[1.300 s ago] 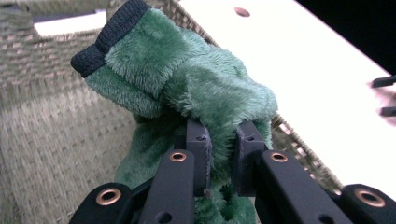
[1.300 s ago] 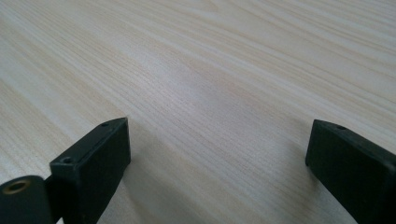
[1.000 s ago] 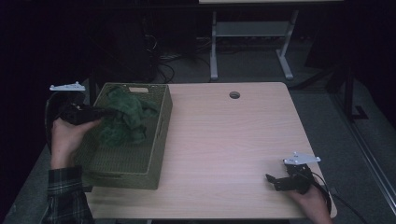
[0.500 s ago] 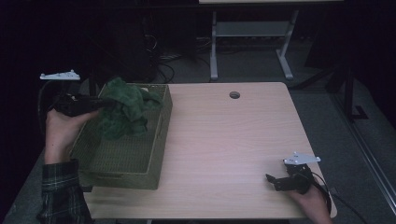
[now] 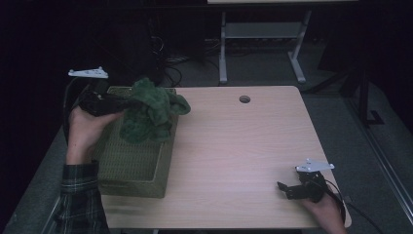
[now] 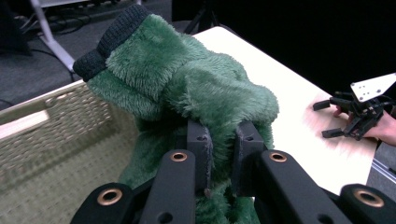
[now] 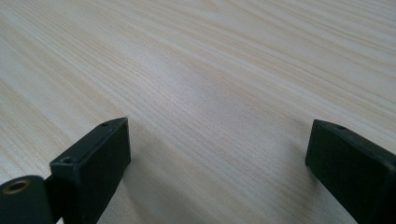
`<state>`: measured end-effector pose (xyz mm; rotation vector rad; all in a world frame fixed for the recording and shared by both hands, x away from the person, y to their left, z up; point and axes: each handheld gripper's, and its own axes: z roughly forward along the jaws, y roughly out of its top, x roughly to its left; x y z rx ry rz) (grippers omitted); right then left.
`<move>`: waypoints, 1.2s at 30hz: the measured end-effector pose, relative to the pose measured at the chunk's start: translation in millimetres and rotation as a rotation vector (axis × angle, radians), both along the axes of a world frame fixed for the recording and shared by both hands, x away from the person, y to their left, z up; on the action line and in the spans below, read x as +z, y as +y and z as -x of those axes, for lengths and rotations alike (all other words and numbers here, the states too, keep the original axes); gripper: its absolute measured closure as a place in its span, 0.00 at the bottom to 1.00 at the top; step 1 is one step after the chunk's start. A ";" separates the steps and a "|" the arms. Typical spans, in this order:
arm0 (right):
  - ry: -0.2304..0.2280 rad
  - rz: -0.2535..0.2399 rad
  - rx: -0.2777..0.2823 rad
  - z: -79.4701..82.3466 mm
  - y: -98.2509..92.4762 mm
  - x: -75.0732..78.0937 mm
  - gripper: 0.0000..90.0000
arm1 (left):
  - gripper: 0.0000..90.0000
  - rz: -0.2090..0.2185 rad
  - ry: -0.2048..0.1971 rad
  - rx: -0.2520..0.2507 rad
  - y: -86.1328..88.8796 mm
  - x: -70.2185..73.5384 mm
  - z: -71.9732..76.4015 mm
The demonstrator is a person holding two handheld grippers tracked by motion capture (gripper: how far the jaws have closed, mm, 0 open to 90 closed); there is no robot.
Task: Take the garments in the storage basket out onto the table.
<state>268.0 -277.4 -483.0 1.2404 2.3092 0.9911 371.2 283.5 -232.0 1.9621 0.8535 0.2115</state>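
Left tongs pinch fuzzy green cloth above woven basket; right tongs wide, empty.

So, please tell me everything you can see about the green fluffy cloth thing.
The green fluffy garment looks like plush fleece, with a dark ribbed knit cuff at its top edge. It is crumpled and hangs in folds, lifted above the woven basket, its lower part reaching down into it. The left gripper pinches a fold between its fingers. Nothing else touches it.

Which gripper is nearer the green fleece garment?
Left. The left gripper clamps the green fleece garment above the basket; the right gripper rests far across the table.
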 end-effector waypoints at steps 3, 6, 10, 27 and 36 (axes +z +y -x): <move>0.000 0.000 0.000 0.0 0.0 0.0 0.07 | 0.89 -0.001 -0.001 -0.020 -11.6 0.8 -1.2; 0.000 0.000 0.000 0.0 0.0 0.0 0.07 | 0.89 -0.003 -0.001 -0.044 -24.3 0.7 -2.0; 0.000 0.000 0.000 0.0 0.0 0.0 0.07 | 0.89 -0.006 -0.003 -0.071 -40.4 -0.3 -3.0; -0.001 0.002 0.002 -0.1 -0.2 0.0 0.07 | 0.89 -0.016 0.022 -0.143 -106.5 -23.4 -7.8; 0.000 -0.001 0.000 0.0 0.0 0.0 0.07 | 0.89 -0.010 0.042 -0.182 -141.1 -42.0 -6.9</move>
